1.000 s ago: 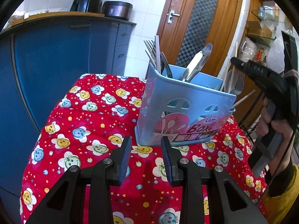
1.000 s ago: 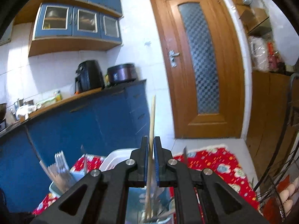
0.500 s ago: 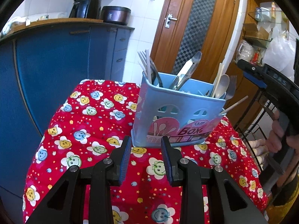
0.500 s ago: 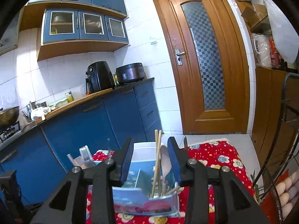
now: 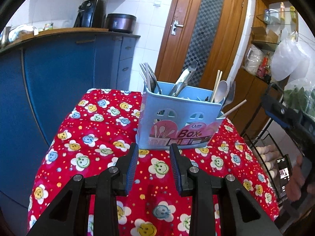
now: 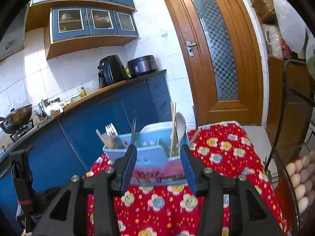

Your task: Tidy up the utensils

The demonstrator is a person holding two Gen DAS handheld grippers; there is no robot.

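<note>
A light blue utensil box [image 5: 177, 122] stands on the red flowered cloth [image 5: 94, 137]. It holds forks [image 5: 146, 76], metal tongs [image 5: 183, 78], wooden chopsticks [image 5: 216, 84] and a spoon [image 5: 222, 90]. My left gripper [image 5: 154, 167] is open and empty, just in front of the box. My right gripper [image 6: 158, 167] is open and empty, pulled back from the box [image 6: 149, 157]; the chopsticks [image 6: 173, 125] stand in the box beside the spoon [image 6: 180, 125]. The right gripper's body shows at the right edge of the left wrist view [image 5: 291, 122].
Blue kitchen cabinets [image 5: 59, 68] stand behind and to the left of the table. A wooden door [image 5: 200, 35] is at the back. A wire rack with eggs [image 6: 301, 179] stands to the right of the table. An air fryer [image 6: 111, 70] and a cooker sit on the counter.
My right gripper opened and let go of the chopstick, which now stands in the box, then drew back and down. My left gripper backed away slightly, still open.
</note>
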